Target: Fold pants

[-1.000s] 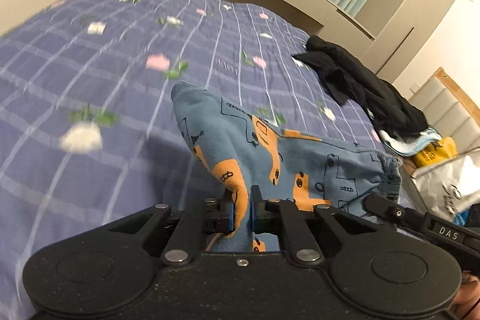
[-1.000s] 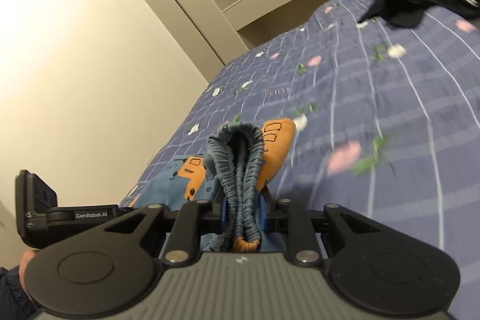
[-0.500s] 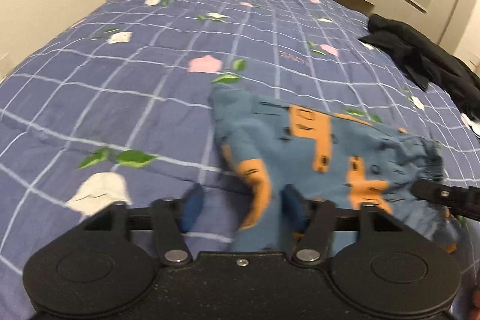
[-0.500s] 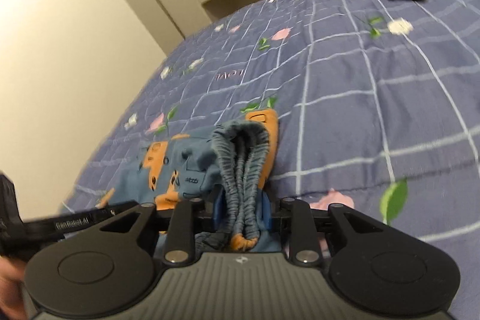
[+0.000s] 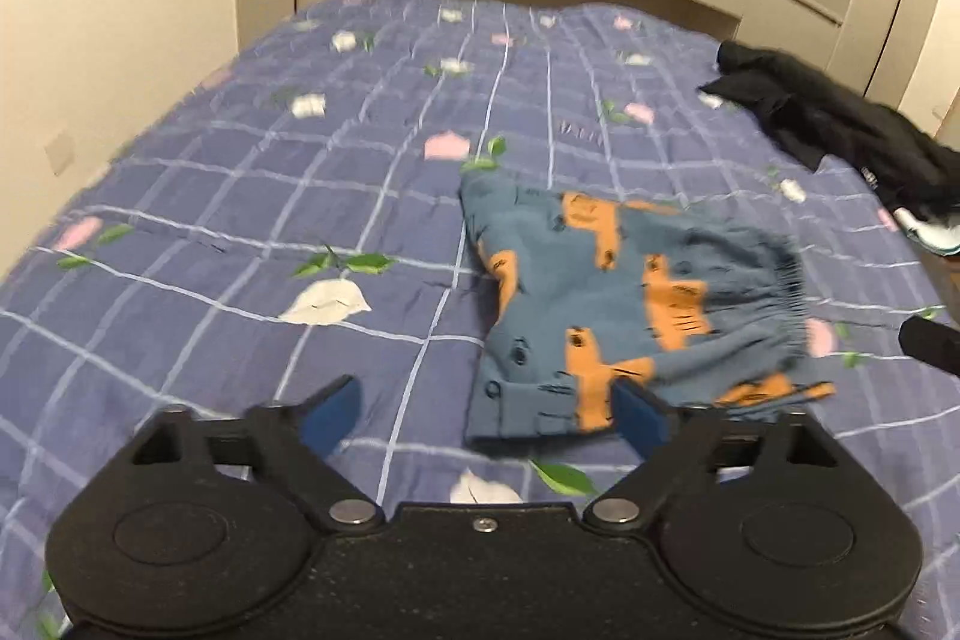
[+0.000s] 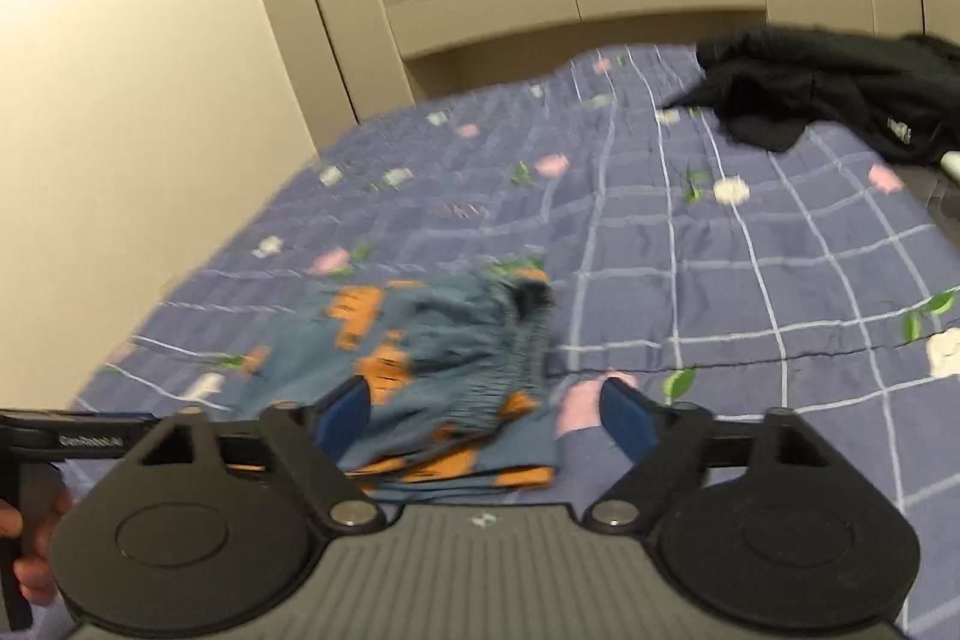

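Pants: I see the pants (image 5: pixel 636 304) lying folded on the bed cover (image 5: pixel 240 196), a short thick bundle, right of the middle in my left view.
Long axis: in the left view it runs from left to right; the gathered waistband (image 5: pixel 786 304) is at the right end, the flat folded edge at the left.
Material: soft blue cloth with orange block prints and small dark marks; the waistband is wrinkled elastic.
Left gripper: my left gripper (image 5: pixel 486 409) has its jaws opening, far apart; the near corner of the pants is between them, but the pads do not press it.
Right gripper: my right gripper (image 6: pixel 486 409) is also opening; the waistband end (image 6: pixel 510 370) lies between the blue pads, not pressed.
Bed cover: quilted purple-blue fabric, white grid lines, small flowers and leaves.
Other cloth: a black crumpled garment (image 5: pixel 840 118) lies well apart, at the far right.
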Tool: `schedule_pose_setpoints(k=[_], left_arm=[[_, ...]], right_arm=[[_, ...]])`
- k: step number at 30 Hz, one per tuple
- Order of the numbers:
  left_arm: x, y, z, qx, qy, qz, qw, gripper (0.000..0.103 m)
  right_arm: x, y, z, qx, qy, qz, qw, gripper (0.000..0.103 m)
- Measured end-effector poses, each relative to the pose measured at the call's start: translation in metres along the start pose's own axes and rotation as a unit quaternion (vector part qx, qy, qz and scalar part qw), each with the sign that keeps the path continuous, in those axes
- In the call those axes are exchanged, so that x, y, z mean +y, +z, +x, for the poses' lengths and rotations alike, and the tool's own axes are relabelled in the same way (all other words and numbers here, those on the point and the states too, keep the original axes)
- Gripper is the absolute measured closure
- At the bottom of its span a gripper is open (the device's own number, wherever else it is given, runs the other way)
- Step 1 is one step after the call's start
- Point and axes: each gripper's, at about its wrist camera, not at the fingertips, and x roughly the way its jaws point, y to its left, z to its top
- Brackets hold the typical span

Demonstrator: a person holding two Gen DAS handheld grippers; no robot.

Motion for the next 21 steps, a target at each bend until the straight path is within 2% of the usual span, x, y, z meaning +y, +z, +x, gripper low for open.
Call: schedule_pose_setpoints(k=[2, 7, 16, 21], left_arm=[[-0.006, -0.004, -0.026, -0.014, 0.004, 0.001, 0.9999, 0.001], [-0.015, -0.012, -0.073, -0.017, -0.013, -0.001, 0.9998, 0.001], [-0.02, -0.034, -0.135, -0.03, -0.001, 0.008, 0.9995, 0.001], [-0.024, -0.044, -0.159, -0.033, 0.005, 0.007, 0.9994, 0.001]], right_arm=[[0.016, 0.0, -0.025, -0.01, -0.002, -0.009, 1.0, 0.008], [0.044, 0.004, -0.074, -0.019, -0.005, -0.009, 1.0, 0.004], [0.078, -0.008, -0.136, -0.019, -0.003, -0.031, 0.999, 0.001], [0.084, -0.017, -0.157, -0.017, 0.001, -0.03, 0.999, 0.001]])
